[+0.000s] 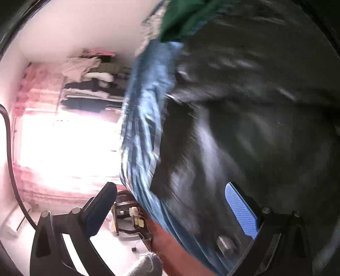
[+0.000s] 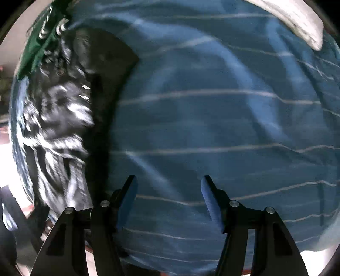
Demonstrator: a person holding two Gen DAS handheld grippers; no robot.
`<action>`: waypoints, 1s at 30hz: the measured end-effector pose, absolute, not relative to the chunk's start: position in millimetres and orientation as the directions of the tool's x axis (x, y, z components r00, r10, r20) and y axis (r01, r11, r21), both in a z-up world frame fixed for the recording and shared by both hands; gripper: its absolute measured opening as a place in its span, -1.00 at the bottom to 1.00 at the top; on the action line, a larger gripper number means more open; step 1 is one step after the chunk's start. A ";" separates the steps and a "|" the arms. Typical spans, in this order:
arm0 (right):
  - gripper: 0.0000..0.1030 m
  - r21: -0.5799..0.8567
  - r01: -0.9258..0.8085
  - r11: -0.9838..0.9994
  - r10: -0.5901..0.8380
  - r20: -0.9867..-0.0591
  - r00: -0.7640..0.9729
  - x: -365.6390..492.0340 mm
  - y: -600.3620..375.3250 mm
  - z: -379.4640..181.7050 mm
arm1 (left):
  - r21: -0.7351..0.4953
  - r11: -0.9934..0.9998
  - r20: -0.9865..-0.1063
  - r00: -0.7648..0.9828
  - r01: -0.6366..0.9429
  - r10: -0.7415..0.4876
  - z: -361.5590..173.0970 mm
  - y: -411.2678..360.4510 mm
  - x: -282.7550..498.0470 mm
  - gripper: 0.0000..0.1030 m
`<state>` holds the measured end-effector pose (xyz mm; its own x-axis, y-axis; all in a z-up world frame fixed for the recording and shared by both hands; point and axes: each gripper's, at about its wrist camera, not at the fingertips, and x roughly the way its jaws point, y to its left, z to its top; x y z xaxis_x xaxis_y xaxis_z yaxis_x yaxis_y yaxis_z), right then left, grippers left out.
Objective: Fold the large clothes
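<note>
A large black garment (image 1: 244, 127) fills the right of the left wrist view, blurred by motion, lying on a blue striped bed sheet (image 1: 140, 131). My left gripper (image 1: 170, 195) is open and empty, its blue pads apart just above the garment's edge. In the right wrist view the black garment (image 2: 102, 70) with a white print lies at the left on the blue striped sheet (image 2: 212, 118). My right gripper (image 2: 169, 191) is open and empty over the bare sheet, to the right of the garment. A green cloth (image 1: 182, 19) lies beyond the black garment.
The green cloth (image 2: 36, 48) also shows at the top left of the right wrist view. A rack of stacked clothes (image 1: 91, 85) stands by a bright window with pink curtains (image 1: 42, 102). A small wooden stand (image 1: 127, 214) sits on the floor beside the bed. A white cloth (image 2: 297, 19) lies at the sheet's far edge.
</note>
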<state>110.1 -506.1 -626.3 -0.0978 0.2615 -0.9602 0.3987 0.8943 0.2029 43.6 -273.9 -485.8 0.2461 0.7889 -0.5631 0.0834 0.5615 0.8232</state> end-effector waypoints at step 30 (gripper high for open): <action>0.40 0.491 0.356 0.795 0.509 -0.859 0.048 135.2 -587.8 -644.0 | 0.649 0.760 -0.747 0.187 -0.001 0.638 -514.8 -329.4 28.1 -0.82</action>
